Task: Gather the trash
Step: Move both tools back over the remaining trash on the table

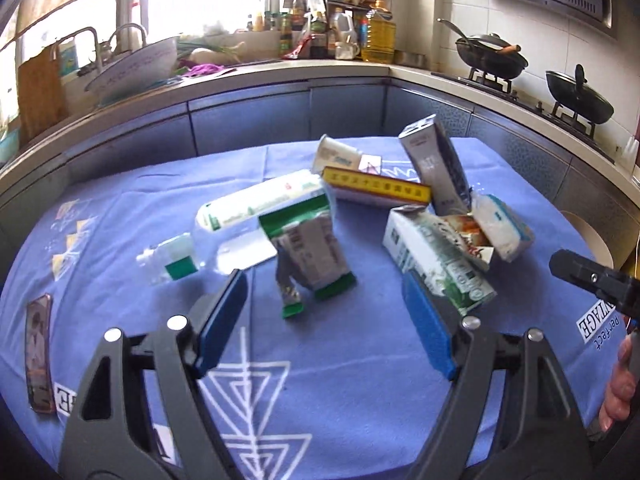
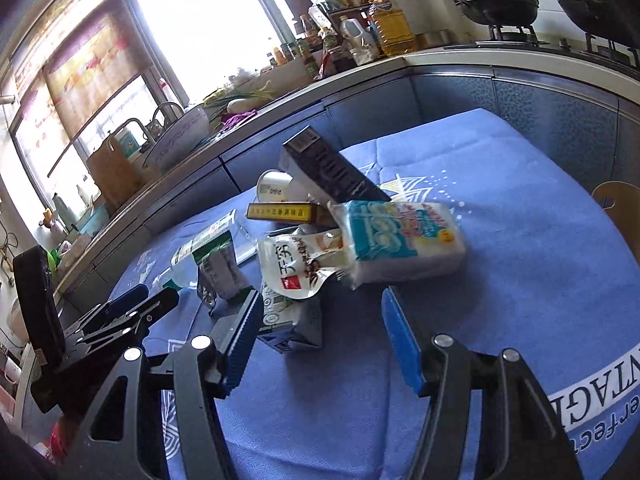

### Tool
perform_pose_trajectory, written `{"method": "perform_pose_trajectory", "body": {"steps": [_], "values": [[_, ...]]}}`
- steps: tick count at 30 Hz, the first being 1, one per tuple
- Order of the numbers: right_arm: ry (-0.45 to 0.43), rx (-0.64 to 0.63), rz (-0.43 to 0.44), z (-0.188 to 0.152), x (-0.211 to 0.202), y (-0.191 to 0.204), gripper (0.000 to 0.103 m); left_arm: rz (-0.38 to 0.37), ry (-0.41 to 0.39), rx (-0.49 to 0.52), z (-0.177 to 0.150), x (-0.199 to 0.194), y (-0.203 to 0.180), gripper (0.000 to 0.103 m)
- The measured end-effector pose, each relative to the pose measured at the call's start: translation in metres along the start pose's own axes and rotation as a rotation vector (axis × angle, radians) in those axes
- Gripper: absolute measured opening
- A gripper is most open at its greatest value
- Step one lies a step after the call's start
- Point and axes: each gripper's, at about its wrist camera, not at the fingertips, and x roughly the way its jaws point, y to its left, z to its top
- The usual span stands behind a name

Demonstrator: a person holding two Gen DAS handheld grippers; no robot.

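Note:
A heap of trash lies on the blue tablecloth [image 1: 340, 360]. It holds a clear plastic bottle [image 1: 240, 220], a crumpled green-and-white carton [image 1: 316, 252], a white-green milk carton [image 1: 432, 260], a tissue pack [image 1: 504, 224], a yellow-red box [image 1: 376, 190], a grey box [image 1: 436, 164] and a white cup [image 1: 336, 154]. My left gripper [image 1: 324, 300] is open and empty just in front of the crumpled carton. My right gripper [image 2: 320, 312] is open and empty before the milk carton [image 2: 288, 320], the white pouch [image 2: 296, 264] and the tissue pack [image 2: 400, 236].
A phone [image 1: 38, 352] lies at the table's left edge. The left gripper shows in the right wrist view [image 2: 132, 308]. Behind the table runs a kitchen counter [image 1: 280, 68] with a sink, bottles and a stove with two woks [image 1: 492, 56].

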Motion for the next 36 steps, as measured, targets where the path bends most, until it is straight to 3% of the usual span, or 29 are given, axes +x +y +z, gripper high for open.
{"method": "perform_pose_trajectory", "body": {"steps": [10,36], "values": [[0.058,-0.017,-0.006,-0.014,0.016,0.019,0.062,0.04,0.047,-0.05,-0.018,0.01,0.032,0.076],[0.108,0.004,0.014,-0.019,0.027,0.014,0.062,0.06,0.045,-0.05,-0.019,0.011,0.04,0.076]]}}
